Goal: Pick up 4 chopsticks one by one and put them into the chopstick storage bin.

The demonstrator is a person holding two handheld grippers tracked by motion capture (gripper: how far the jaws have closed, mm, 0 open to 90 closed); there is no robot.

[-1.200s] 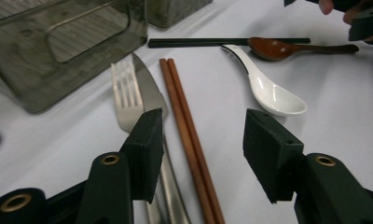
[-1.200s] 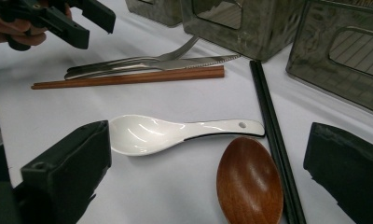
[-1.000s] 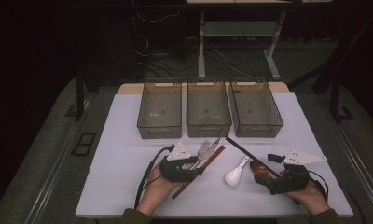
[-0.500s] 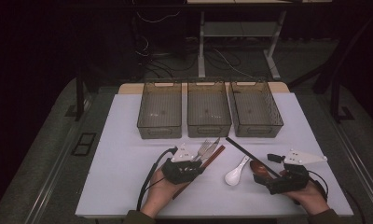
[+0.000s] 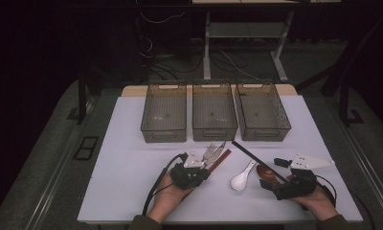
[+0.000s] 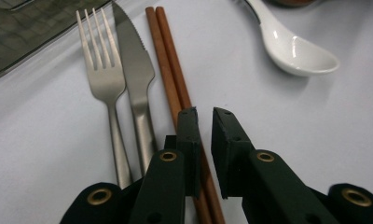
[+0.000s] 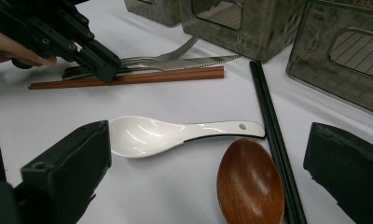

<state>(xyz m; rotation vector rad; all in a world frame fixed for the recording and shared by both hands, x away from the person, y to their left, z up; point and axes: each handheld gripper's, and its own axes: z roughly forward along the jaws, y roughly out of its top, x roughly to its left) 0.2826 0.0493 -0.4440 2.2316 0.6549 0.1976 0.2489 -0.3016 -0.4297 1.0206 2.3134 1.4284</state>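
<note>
A pair of brown chopsticks (image 6: 168, 60) lies on the white table beside a knife (image 6: 135, 70) and a fork (image 6: 103, 70). My left gripper (image 6: 204, 122) sits low over their near end. Its jaws have just been closing, with the chopsticks between them, and they now pinch the sticks. From the right gripper view, the left gripper (image 7: 103, 67) clamps the brown chopsticks (image 7: 166, 75) against the table. My right gripper (image 7: 208, 163) is open wide, holding nothing, with a wooden spoon (image 7: 250, 182) on the table between its jaws.
A white ceramic spoon (image 5: 241, 178) lies between the two hands. Black chopsticks (image 5: 252, 154) run diagonally toward the wooden spoon (image 5: 267, 172). Three empty clear bins (image 5: 163, 115) (image 5: 214, 115) (image 5: 262, 115) stand in a row at the back of the white tabletop (image 5: 127, 158).
The left hand has edged slightly right toward the cutlery and settled over the brown chopsticks. The right hand and all utensils have stayed where they were.
</note>
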